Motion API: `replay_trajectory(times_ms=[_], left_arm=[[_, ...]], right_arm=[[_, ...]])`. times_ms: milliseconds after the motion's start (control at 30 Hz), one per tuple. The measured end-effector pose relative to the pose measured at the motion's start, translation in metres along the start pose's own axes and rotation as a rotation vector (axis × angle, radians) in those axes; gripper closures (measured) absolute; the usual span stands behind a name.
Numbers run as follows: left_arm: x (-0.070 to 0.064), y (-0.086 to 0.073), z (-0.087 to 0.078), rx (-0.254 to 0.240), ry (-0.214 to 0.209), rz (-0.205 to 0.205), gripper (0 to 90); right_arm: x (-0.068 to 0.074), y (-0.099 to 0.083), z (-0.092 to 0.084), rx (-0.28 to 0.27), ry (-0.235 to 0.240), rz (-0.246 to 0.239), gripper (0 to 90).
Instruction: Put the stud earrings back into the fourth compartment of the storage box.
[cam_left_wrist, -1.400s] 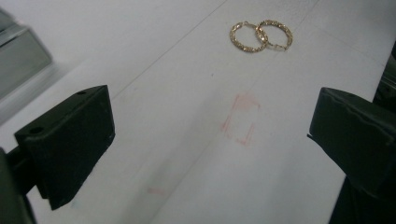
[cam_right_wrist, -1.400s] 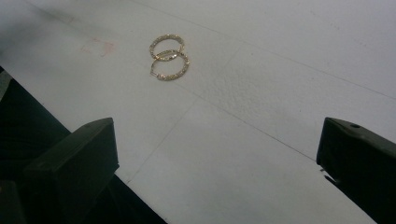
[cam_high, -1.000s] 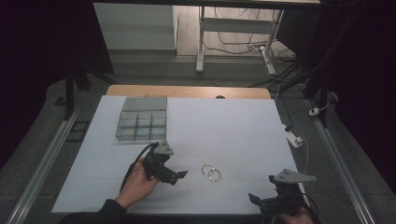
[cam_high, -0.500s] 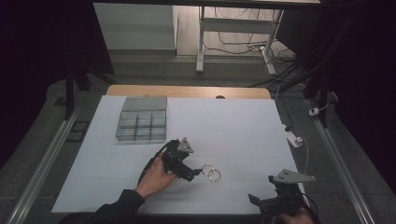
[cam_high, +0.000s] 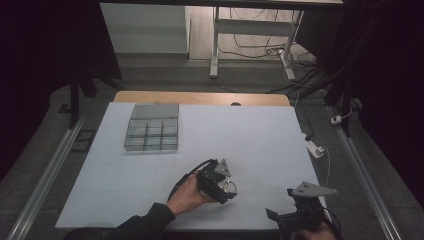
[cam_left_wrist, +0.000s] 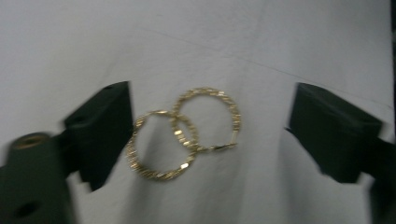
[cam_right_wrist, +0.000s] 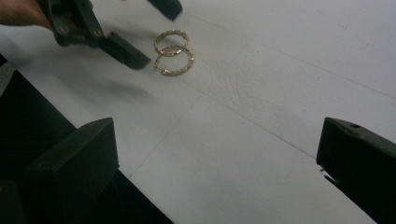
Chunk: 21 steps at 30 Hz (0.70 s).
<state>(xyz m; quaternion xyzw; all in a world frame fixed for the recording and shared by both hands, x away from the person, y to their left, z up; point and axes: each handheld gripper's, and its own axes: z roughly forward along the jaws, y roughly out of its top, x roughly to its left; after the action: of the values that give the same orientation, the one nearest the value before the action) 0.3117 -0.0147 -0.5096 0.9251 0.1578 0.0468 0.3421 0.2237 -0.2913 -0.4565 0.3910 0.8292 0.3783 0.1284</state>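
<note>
Two gold hoop earrings (cam_left_wrist: 179, 132) lie overlapping on the white table top (cam_high: 250, 135), near its front middle. My left gripper (cam_left_wrist: 212, 128) is low over them, one jaw on each side. Its jaws have just been closing, and the hoops lie between them without being pressed from both sides. One jaw sits right beside the nearer hoop. In the high view a hand holds this gripper (cam_high: 226, 186) over the earrings (cam_high: 231, 187). My right gripper (cam_high: 282, 220) rests open at the table's front right edge. Its own view shows the earrings (cam_right_wrist: 173, 50) and the left gripper (cam_right_wrist: 149, 28) farther off.
A grey tray with several compartments (cam_high: 150, 148) stands at the back left of the table. A white power strip (cam_high: 315, 148) and cable lie by the right edge. Metal rails run along both sides of the table.
The left hand has carried its gripper to the right and slightly down, from the front left of the table onto the earrings. The right gripper has stayed in place.
</note>
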Motion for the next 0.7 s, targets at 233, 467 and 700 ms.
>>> replay_trajectory(times_ms=[233,467,700], left_arm=[[-0.009,-0.001,0.013,0.040,-0.030,0.012,55.6],[-0.009,-0.003,0.015,0.048,-0.036,0.012,85.7],[-0.010,-0.002,0.015,0.052,-0.032,0.014,86.6]], right_arm=[[0.000,0.000,0.000,0.005,0.000,-0.006,0.0],[0.001,0.000,0.001,0.009,0.001,-0.015,0.0],[0.002,0.000,0.001,0.016,0.000,-0.016,0.0]])
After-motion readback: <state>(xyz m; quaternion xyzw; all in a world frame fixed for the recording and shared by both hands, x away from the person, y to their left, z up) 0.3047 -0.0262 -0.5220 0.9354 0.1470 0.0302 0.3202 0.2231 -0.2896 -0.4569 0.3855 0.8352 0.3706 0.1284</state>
